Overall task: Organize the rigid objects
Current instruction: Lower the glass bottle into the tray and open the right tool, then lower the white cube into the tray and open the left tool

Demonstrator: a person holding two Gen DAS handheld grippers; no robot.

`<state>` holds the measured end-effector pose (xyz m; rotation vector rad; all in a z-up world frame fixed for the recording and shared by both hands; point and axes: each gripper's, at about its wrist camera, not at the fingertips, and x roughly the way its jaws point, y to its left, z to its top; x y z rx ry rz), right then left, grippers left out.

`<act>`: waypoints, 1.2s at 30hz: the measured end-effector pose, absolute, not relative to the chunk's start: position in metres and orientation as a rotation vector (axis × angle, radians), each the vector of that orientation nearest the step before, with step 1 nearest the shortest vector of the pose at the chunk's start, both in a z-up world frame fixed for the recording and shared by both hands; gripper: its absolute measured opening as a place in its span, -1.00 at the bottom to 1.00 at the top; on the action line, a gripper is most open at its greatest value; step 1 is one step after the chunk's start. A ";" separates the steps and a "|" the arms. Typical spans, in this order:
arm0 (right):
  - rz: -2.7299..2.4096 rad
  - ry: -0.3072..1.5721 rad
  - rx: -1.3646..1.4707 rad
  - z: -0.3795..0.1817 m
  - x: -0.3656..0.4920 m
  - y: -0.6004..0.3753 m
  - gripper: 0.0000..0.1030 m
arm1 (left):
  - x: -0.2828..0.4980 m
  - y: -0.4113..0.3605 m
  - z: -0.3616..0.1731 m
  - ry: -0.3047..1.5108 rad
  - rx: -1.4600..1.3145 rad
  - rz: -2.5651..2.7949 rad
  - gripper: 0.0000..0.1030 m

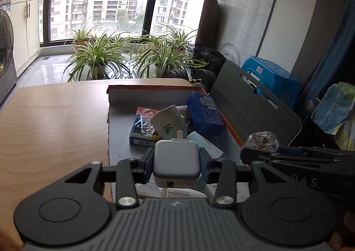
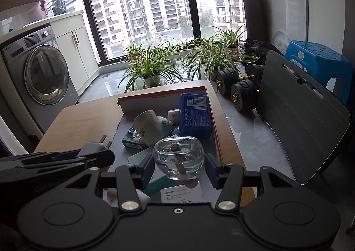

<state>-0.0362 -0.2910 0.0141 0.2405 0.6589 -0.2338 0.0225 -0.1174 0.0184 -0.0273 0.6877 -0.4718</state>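
Observation:
My left gripper (image 1: 176,162) is shut on a white power adapter (image 1: 176,160) and holds it above the flat cardboard box (image 1: 124,122) on the wooden table (image 1: 53,122). My right gripper (image 2: 178,162) is shut on a clear plastic case (image 2: 178,155) with a brown piece inside, held above the same box (image 2: 217,131). In the box lie a blue pack (image 1: 205,113) (image 2: 195,115), a white cup-like piece on its side (image 1: 168,122) (image 2: 148,127), a card box (image 1: 142,126) and papers. Each gripper shows in the other's view: the right (image 1: 261,142), the left (image 2: 95,148).
A grey lap board (image 2: 299,117) leans to the right of the table, with dumbbells (image 2: 239,91) and a blue stool (image 2: 319,62) behind it. Potted plants (image 1: 97,55) stand by the window. A washing machine (image 2: 42,73) is at the left.

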 end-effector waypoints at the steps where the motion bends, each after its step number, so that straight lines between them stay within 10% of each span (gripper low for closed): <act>1: -0.236 0.665 0.240 0.013 -0.034 -0.292 0.19 | 0.023 -0.118 0.018 0.688 -0.026 -0.474 -0.18; 27: -0.325 0.545 0.259 0.032 -0.054 -0.312 0.50 | 0.033 -0.144 0.017 0.700 0.004 -0.521 -0.17; 36: -0.321 0.529 0.242 0.041 -0.072 -0.298 0.69 | 0.016 -0.134 0.033 0.703 0.031 -0.456 0.77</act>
